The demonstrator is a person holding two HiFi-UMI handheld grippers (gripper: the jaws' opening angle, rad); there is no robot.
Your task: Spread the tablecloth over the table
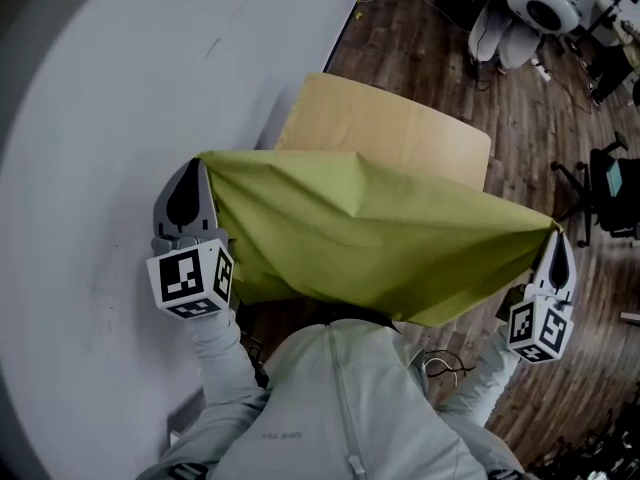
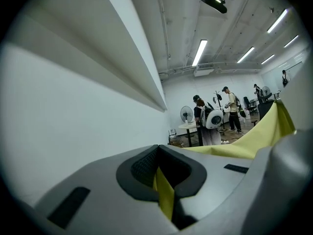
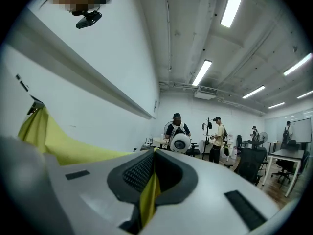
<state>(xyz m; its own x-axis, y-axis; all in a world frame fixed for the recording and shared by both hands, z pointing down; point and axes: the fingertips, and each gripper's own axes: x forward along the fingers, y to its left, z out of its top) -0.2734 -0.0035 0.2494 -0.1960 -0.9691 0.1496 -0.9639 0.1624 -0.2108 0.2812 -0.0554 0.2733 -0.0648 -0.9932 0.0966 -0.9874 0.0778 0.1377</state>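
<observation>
Two corners of the yellow-green tablecloth (image 1: 370,238) were pinched, one in each gripper, and the fabric hung stretched between them in front of my operator's chest. Its top edge ran from the left gripper (image 1: 197,165) down to the right gripper (image 1: 557,232), which sat lower in the head view, with a crease peaking near the middle. From above, the cloth covered the near part of the light wooden table (image 1: 390,118); I could not tell whether it touched the tabletop.

Looking along the left jaws, I saw them closed together on a thin fold of the cloth, with the dark pads (image 2: 142,168) pressing it from both sides and the rest of the sheet trailing off to the right. The right gripper view showed the same: jaws clamped on a yellow strip, the sheet running off to the left.

Each gripper carried its marker cube, the left one (image 1: 192,278) just above a grey sleeve (image 1: 225,368) and the right one (image 1: 540,330) low at the frame's right side. The table stood against a white wall (image 1: 110,118) on a dark wood floor (image 1: 440,68). A black office chair (image 1: 610,193) stood to the right. Further back in the room, several people (image 2: 208,119) stood near a fan (image 2: 186,114) under long ceiling lights (image 2: 199,52).
</observation>
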